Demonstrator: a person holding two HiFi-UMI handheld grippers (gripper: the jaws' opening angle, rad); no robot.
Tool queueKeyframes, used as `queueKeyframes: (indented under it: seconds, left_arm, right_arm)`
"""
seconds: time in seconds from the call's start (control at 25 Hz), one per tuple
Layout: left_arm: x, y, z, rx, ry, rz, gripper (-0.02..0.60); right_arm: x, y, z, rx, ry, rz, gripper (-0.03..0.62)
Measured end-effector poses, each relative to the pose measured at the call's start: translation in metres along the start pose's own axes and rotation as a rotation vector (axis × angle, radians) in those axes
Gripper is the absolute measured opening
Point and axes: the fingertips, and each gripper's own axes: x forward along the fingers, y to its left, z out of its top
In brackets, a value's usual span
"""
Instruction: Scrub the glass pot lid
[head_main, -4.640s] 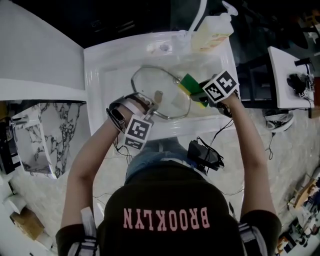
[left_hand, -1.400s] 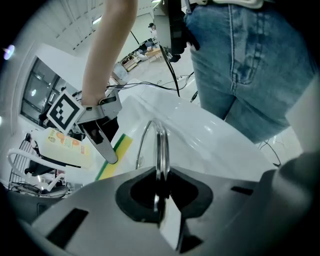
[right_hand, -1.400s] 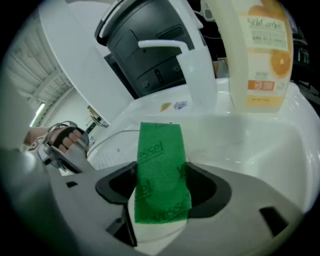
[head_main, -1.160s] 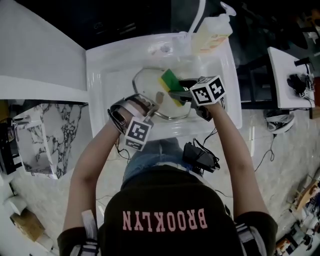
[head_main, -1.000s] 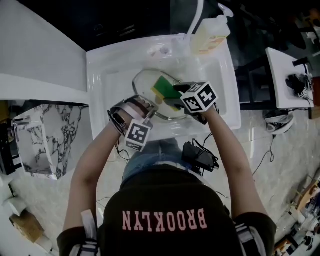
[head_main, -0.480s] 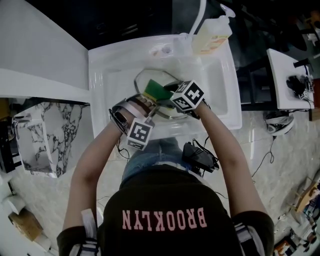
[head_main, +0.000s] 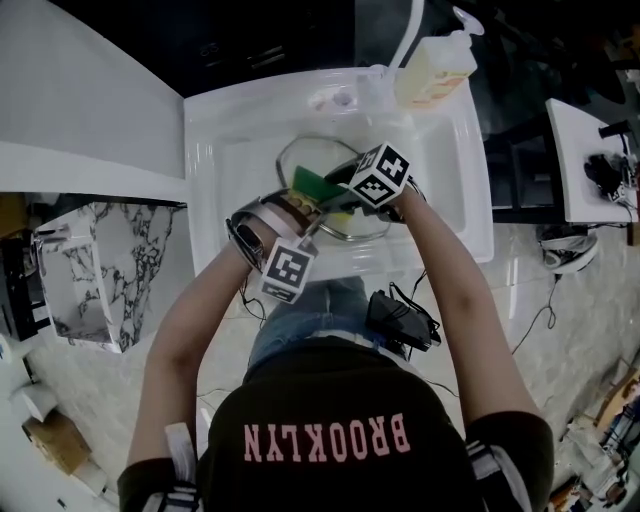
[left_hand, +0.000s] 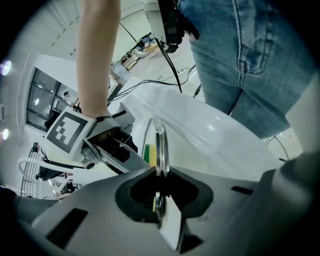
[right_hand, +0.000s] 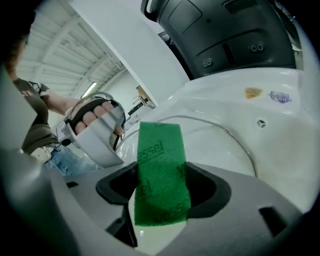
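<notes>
Your left tool (left_hand: 159, 200) clamps the glass pot lid (left_hand: 160, 142) by its rim (near the front edge of the sink (head_main: 215, 140)); your right tool (right_hand: 161, 192) pinches the green sponge (right_hand: 159, 165), seemingly against the glass.

Count by kind. There is one glass pot lid (head_main: 300, 160) and one sponge (head_main: 313, 184), green on one face and yellow on the other. The tongs number two: the left tongs (left_hand: 160, 200) and the right tongs (right_hand: 161, 192). The marker cubes also number two, a left cube (head_main: 290, 272) and a right cube (head_main: 381, 175). There is one white sink (head_main: 225, 150), one pump bottle (head_main: 435, 75) and one tap (head_main: 408, 30). One person (head_main: 330, 430) is present, with two bare forearms.
</notes>
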Motion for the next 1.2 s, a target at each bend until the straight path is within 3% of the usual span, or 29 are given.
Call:
queueKeyframes:
  seconds: [0.28, 0.52, 0.72, 0.88, 1.2]
  left_arm:
    - [0.0, -0.001, 0.0, -0.005, 0.014, -0.025, 0.038]
    - [-0.001, -0.002, 0.0, -0.013, 0.008, -0.035, 0.038]
    - [-0.002, -0.002, 0.0, -0.014, 0.012, -0.033, 0.038]
    - [-0.004, -0.002, 0.007, -0.066, -0.022, -0.048, 0.038]
    - [-0.004, -0.001, 0.008, -0.078, -0.04, -0.077, 0.038]
  right_arm:
    - [0.004, -0.014, -0.001, 0.058, -0.011, -0.028, 0.285]
    - [0.009, -0.048, -0.006, 0.237, -0.022, -0.106, 0.285]
    - [0.005, -0.087, -0.024, 0.343, 0.03, -0.267, 0.285]
    - [0.001, -0.109, -0.033, 0.433, 0.002, -0.316, 0.285]
    - [-0.015, -0.151, -0.057, 0.582, -0.011, -0.484, 0.285]
